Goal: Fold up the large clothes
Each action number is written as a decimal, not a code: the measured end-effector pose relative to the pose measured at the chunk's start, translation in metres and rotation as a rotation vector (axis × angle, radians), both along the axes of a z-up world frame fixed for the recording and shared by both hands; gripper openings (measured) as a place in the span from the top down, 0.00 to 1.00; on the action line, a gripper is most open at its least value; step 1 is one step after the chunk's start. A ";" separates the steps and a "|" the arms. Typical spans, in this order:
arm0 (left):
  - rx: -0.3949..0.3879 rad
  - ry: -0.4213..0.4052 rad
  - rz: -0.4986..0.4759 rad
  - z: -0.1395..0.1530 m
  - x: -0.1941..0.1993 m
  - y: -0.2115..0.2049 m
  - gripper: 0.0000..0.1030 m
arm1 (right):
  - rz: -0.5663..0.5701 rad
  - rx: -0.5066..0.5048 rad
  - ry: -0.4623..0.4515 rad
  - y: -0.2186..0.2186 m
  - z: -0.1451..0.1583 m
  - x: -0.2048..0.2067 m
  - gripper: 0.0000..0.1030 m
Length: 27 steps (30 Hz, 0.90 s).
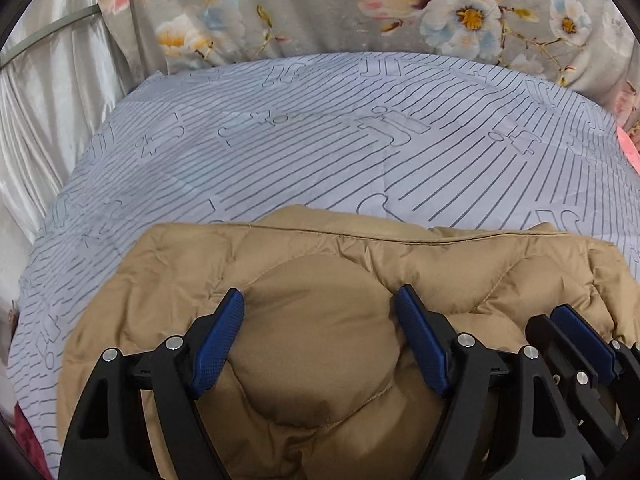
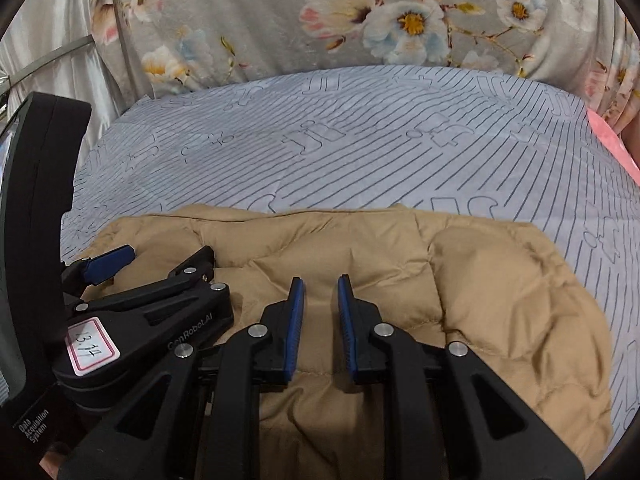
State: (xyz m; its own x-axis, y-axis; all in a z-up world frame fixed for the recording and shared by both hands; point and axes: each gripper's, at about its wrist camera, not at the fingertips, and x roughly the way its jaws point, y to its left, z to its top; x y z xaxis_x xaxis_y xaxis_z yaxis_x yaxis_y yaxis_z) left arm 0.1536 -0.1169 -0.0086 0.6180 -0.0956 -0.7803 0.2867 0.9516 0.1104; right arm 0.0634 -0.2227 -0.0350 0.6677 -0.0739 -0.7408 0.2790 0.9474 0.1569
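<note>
Tan quilted jacket [image 1: 320, 360] lies bunched on the bed's striped sheet [image 1: 320, 140], floral cover [image 1: 320, 12] behind. Left gripper [image 1: 320, 336]: jaws spread wide around a puffed panel, nothing clamped. Right gripper [image 2: 320, 320]: jaws narrowly parted, empty, just above fabric. An edge seam is best pinched, not padding, so layers are carried over evenly.

soft even light; sharp; fisheye-bent, dark corners
</note>
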 end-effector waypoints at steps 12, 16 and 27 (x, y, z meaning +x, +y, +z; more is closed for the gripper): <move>0.022 -0.014 0.025 -0.026 0.007 -0.005 0.23 | -0.022 0.013 0.016 -0.006 -0.027 0.008 0.86; 0.033 -0.016 0.028 -0.030 0.009 -0.006 0.22 | -0.029 0.003 0.022 -0.006 -0.029 0.009 0.87; -0.055 -0.003 0.023 0.007 -0.028 0.026 0.22 | -0.004 -0.002 -0.039 0.016 0.011 -0.026 0.84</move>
